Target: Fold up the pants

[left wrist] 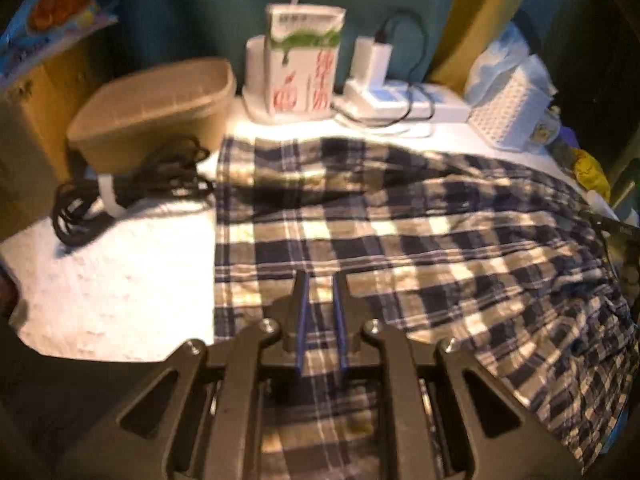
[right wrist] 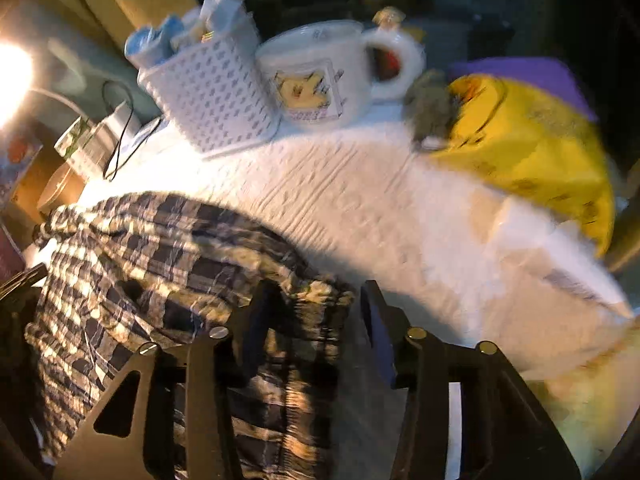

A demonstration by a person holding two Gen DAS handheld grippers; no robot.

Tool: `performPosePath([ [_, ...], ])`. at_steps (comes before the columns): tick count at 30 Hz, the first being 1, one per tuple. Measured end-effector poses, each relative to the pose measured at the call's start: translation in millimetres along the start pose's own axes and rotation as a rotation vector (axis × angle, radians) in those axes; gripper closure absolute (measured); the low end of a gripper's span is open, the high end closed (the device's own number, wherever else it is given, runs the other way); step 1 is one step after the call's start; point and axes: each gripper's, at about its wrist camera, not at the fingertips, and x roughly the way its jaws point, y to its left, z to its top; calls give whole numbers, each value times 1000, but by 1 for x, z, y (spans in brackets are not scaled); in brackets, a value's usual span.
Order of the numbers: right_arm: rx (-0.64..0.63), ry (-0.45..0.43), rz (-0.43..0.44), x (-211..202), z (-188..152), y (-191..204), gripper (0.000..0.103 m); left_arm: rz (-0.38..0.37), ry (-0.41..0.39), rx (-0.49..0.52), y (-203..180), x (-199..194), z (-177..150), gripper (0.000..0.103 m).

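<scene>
Plaid pants [left wrist: 400, 240] lie spread across a white-covered surface [left wrist: 120, 280], one end hanging bunched over its near edge. Our left claw [left wrist: 320, 292] sits low over the cloth, narrowly parted; whether it pinches fabric we cannot tell. Our right claw [right wrist: 316, 308] gapes wide around the crumpled end, not clamped. We should close on one clean edge, then lift both together, keeping clear of the cable [left wrist: 132, 188], basket [right wrist: 212, 100] and mug [right wrist: 320, 76].
</scene>
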Motion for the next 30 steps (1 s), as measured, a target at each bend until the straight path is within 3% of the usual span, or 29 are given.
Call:
performPosePath([
  [2,-33,1,-10,3,1,7,75,-9,-3,-33,8,7,0,91],
  [5,-86,-30,-84,4,7,14,79,-22,11,-44,10,8,2,91],
  [11,-129,-98,-241,9,27,16,80,4,9,-32,9,6,0,91],
  [16,-128,-103,-297,24,32,20,78,14,-42,-53,13,-9,-1,84],
  [19,-115,-131,-280,17,33,21,73,8,-79,-89,21,-13,0,71],
  [21,-113,-162,-280,6,33,23,66,5,-84,-91,21,-13,0,43],
  [23,-116,-185,-281,-7,31,20,63,-9,-80,-86,20,-11,-1,33],
  [30,-129,-247,-277,-52,22,27,47,-13,-95,-70,6,-22,-6,30],
])
